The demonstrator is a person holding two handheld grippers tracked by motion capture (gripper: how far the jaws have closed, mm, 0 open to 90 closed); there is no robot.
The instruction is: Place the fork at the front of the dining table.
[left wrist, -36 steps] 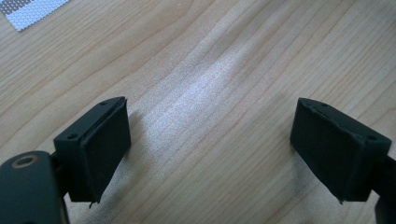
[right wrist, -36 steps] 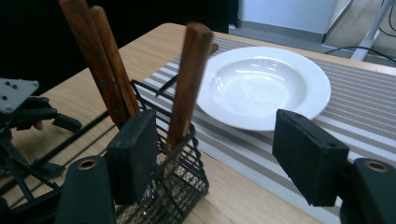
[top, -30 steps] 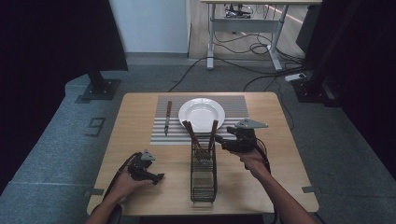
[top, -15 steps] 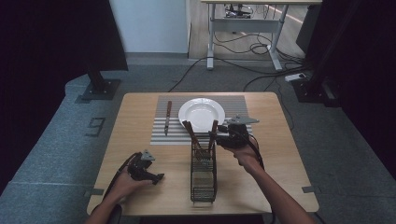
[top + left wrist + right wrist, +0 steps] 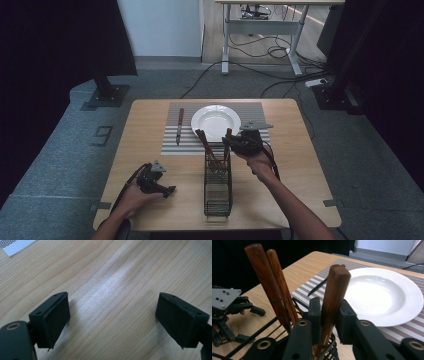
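A black wire caddy (image 5: 218,186) stands on the wooden table, right of centre, with wooden-handled utensils upright in it. My right gripper (image 5: 231,145) (image 5: 329,308) is at the caddy's far end, shut on one brown wooden handle (image 5: 336,287) (image 5: 227,141). Two more wooden handles (image 5: 270,277) (image 5: 202,142) lean to the left of it. My left gripper (image 5: 164,190) (image 5: 112,315) rests low over bare wood at the front left, open, with nothing between its jaws.
A white plate (image 5: 216,121) (image 5: 384,293) lies on a striped placemat (image 5: 170,145) behind the caddy. A wooden-handled knife (image 5: 179,126) (image 5: 318,288) lies on the mat to the plate's left. The table's front edge is close to both hands.
My right gripper has moved a little left, up to the caddy's right-hand handle. The left gripper has stayed put.
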